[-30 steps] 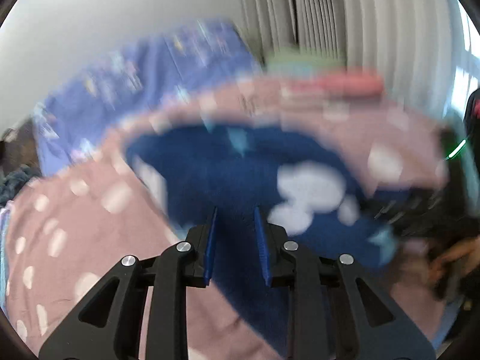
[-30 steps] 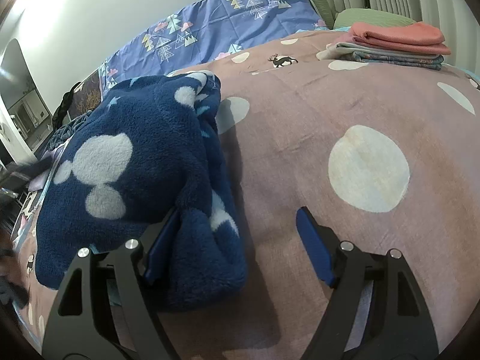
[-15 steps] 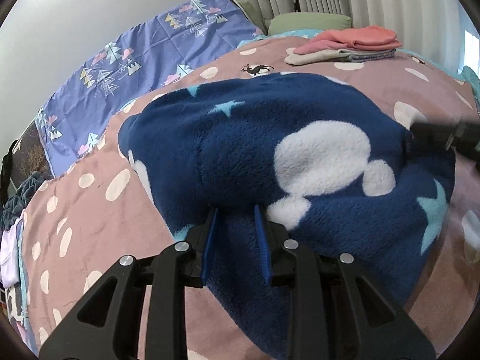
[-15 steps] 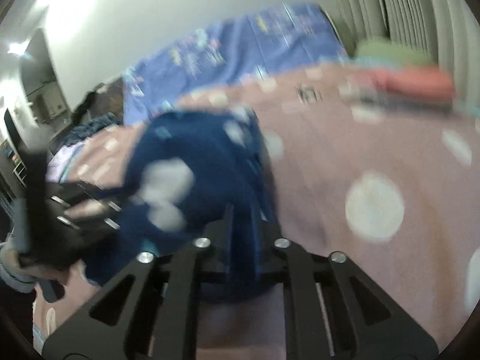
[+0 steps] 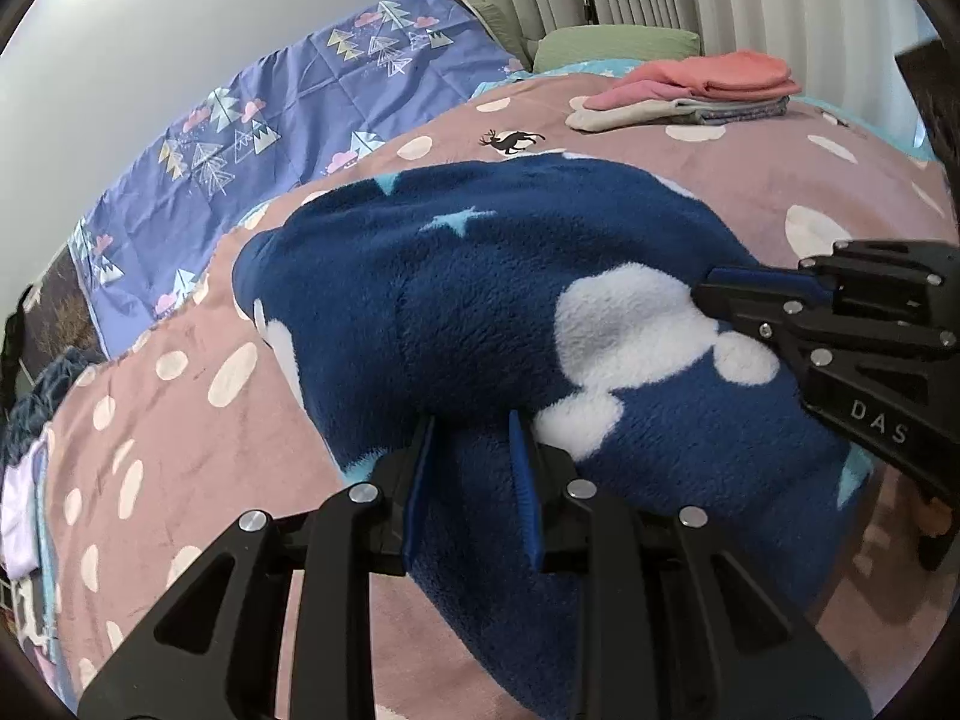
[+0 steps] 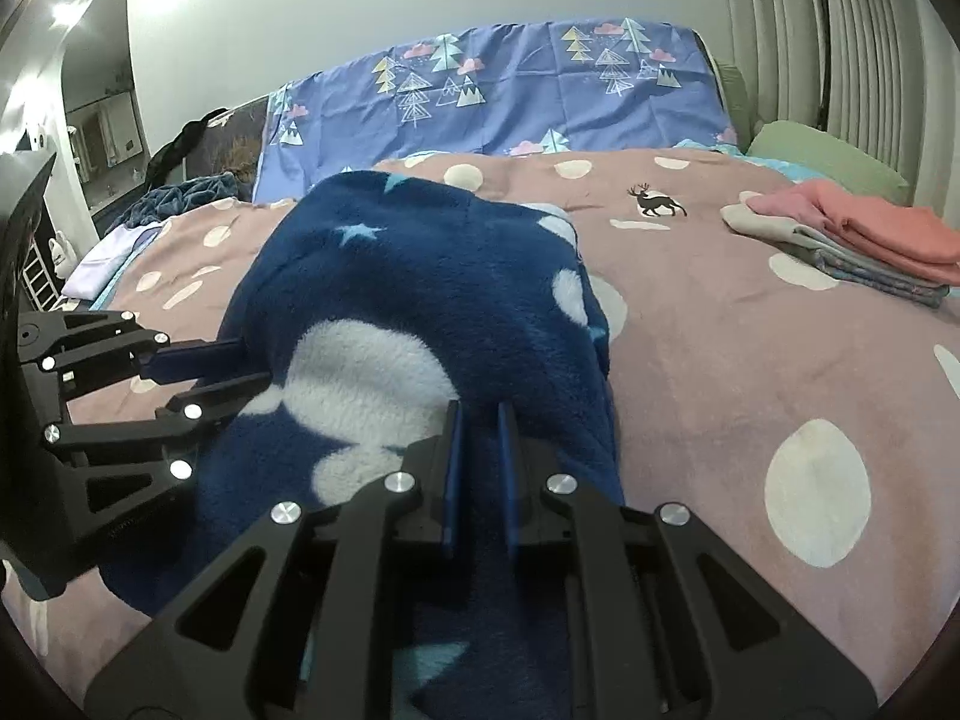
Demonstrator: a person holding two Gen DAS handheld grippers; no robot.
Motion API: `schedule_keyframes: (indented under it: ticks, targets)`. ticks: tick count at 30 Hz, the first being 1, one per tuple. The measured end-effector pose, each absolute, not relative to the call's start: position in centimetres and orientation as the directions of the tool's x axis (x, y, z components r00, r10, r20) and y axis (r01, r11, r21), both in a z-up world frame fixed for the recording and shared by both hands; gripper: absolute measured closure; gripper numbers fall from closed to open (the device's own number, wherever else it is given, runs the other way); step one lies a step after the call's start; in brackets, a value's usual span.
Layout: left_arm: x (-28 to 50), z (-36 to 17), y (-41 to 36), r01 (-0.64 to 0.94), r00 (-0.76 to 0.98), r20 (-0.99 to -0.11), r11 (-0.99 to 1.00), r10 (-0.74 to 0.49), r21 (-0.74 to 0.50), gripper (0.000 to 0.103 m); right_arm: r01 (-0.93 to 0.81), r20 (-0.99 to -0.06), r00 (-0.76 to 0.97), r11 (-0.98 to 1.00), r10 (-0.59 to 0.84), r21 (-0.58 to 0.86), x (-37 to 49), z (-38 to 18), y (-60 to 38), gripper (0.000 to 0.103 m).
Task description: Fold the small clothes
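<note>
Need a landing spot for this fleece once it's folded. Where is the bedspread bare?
Bare bedspread lies between the navy fleece and the folded stack, nearest the right gripper. The left gripper side is tighter: loose clothes crowd that edge.

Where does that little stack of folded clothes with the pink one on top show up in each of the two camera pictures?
Left wrist view: the folded stack lies at the upper right, far across the bed, beyond the blue fleece garment.
Right wrist view: the folded stack sits at the right edge, about mid-height, right of the fleece.
Shared landmark: the black deer print on the bedspread, just left of the stack in both.
</note>
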State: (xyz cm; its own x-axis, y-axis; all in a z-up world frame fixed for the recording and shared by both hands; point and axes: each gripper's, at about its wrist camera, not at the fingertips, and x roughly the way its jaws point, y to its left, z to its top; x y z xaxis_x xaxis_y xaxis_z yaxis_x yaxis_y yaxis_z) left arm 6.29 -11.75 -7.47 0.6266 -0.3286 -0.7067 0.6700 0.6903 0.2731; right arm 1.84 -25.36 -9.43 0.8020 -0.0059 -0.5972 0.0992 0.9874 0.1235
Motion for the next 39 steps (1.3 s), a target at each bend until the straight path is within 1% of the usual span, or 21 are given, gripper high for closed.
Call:
schedule_keyframes:
  ticks: [4,6,7,8,12,14,16,18,20,24,25,28,31,32,33,34,35,36,37,38,39]
  targets:
    - [6.0,-5.9,-11.2,0.649,0.646,-0.671,0.724,-0.364,0.233,0.074,0.088,-0.595,0.803,0.983,0.024,0.158,1.7,-9.5,-26.2,0.093]
    - [6.0,-4.0,-10.9,0.626,0.685,-0.606,0.752,-0.404,0.207,0.066,0.087,-0.592,0.806,0.984,0.021,0.153,1.4,-9.5,-25.9,0.092]
    - [6.5,-3.0,-10.9,0.621,0.700,-0.575,0.759,-0.424,0.197,0.066,0.088,-0.592,0.806,0.985,0.017,0.148,1.1,-9.5,-25.7,0.092]
    - [7.2,-2.5,-11.1,0.620,0.704,-0.566,0.761,-0.430,0.194,0.066,0.091,-0.591,0.806,0.986,0.012,0.143,1.1,-9.5,-25.5,0.092]
    - [12.4,-2.4,-13.5,0.580,0.724,-0.581,0.783,-0.371,0.223,0.066,0.096,-0.585,0.811,0.989,-0.013,0.112,0.8,-9.6,-25.0,0.092]
    - [16.0,-4.7,-14.4,0.531,0.732,-0.618,0.808,-0.287,0.255,0.065,0.095,-0.584,0.812,0.989,-0.009,0.117,0.7,-9.6,-25.0,0.092]
    - [19.7,-10.0,-15.0,0.540,0.664,-0.718,0.799,-0.211,0.265,0.065,0.074,-0.582,0.813,0.988,0.020,0.138,0.9,-9.7,-25.2,0.092]
    - [19.8,-10.2,-15.0,0.526,0.678,-0.701,0.812,-0.221,0.252,0.066,0.071,-0.588,0.808,0.989,0.017,0.127,1.3,-9.6,-25.3,0.092]
    - [19.3,-10.2,-15.5,0.525,0.692,-0.694,0.798,-0.198,0.296,0.066,0.070,-0.589,0.808,0.988,0.024,0.136,1.3,-9.7,-25.5,0.092]
    - [19.1,-9.1,-14.9,0.521,0.692,-0.688,0.811,-0.219,0.266,0.066,0.060,-0.591,0.806,0.989,0.034,0.139,1.3,-9.6,-25.6,0.092]
    - [19.1,-8.5,-14.7,0.523,0.695,-0.679,0.814,-0.236,0.253,0.066,0.059,-0.590,0.807,0.989,0.034,0.138,1.2,-9.6,-25.6,0.092]
    - [19.5,-5.9,-12.7,0.518,0.693,-0.648,0.844,-0.317,0.141,0.065,0.054,-0.587,0.808,0.988,0.042,0.145,1.0,-9.7,-25.8,0.092]
    - [20.6,-4.2,-11.2,0.456,0.728,-0.610,0.886,-0.315,0.087,0.065,0.052,-0.587,0.808,0.986,0.052,0.159,1.2,-9.7,-26.0,0.092]
    - [21.6,-4.4,-10.6,0.441,0.718,-0.620,0.896,-0.317,0.053,0.065,0.053,-0.587,0.808,0.986,0.049,0.156,1.2,-9.7,-26.0,0.092]
    - [22.5,-5.1,-10.6,0.425,0.705,-0.644,0.904,-0.296,0.049,0.065,0.053,-0.586,0.809,0.987,0.047,0.153,1.2,-9.7,-26.0,0.092]
    - [23.8,-7.2,-11.1,0.418,0.682,-0.692,0.902,-0.236,0.104,0.063,0.054,-0.585,0.810,0.987,0.045,0.150,1.2,-9.7,-26.0,0.092]
    - [24.2,-9.0,-11.8,0.437,0.672,-0.713,0.884,-0.200,0.164,0.061,0.051,-0.583,0.811,0.987,0.046,0.149,1.3,-9.7,-25.9,0.092]
    - [24.3,-10.6,-12.3,0.454,0.687,-0.701,0.866,-0.191,0.209,0.061,0.047,-0.582,0.812,0.988,0.048,0.148,1.4,-9.7,-25.8,0.092]
    - [24.4,-10.8,-12.3,0.448,0.689,-0.697,0.873,-0.201,0.192,0.062,0.052,-0.585,0.810,0.989,0.041,0.141,1.5,-9.7,-25.7,0.092]
    - [25.1,-10.7,-12.3,0.433,0.663,-0.717,0.892,-0.214,0.133,0.063,0.058,-0.584,0.811,0.989,0.033,0.136,1.5,-9.8,-25.7,0.092]
    - [25.3,-10.6,-12.5,0.431,0.654,-0.727,0.893,-0.211,0.129,0.063,0.061,-0.583,0.811,0.988,0.033,0.141,1.5,-9.8,-25.8,0.092]
